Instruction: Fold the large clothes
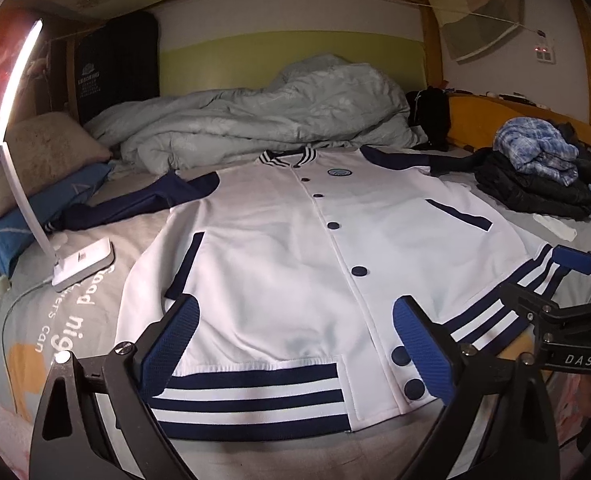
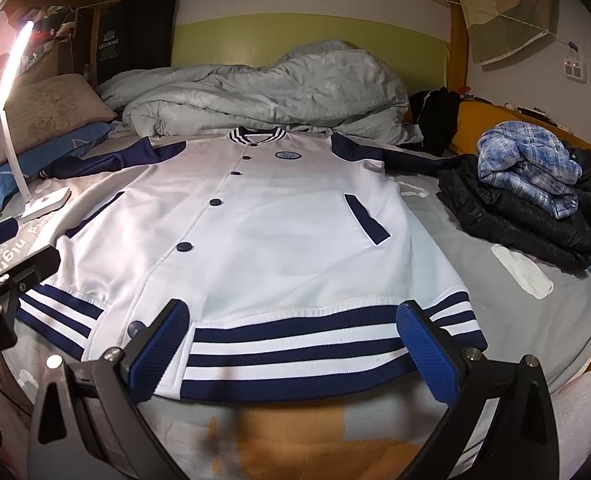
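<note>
A white baseball jacket [image 1: 295, 232] with navy sleeves, dark buttons and a navy-and-white striped hem lies flat and buttoned on the bed, collar at the far end. My left gripper [image 1: 299, 346] stands open just above the hem's left half, its blue pads either side of the striped band, nothing between them. In the right wrist view the same jacket [image 2: 275, 220] spreads ahead, and my right gripper [image 2: 295, 346] is open over the hem's right half, also holding nothing. One blue pad [image 1: 575, 260] of the right gripper shows at the jacket's right corner.
A lit white desk lamp [image 1: 83, 260] stands on the grey sheet left of the jacket, with cables beside it. A crumpled grey quilt [image 1: 255, 120] and a pillow [image 1: 35, 152] lie beyond the collar. A pile of dark and plaid clothes [image 2: 527, 184] sits at the right.
</note>
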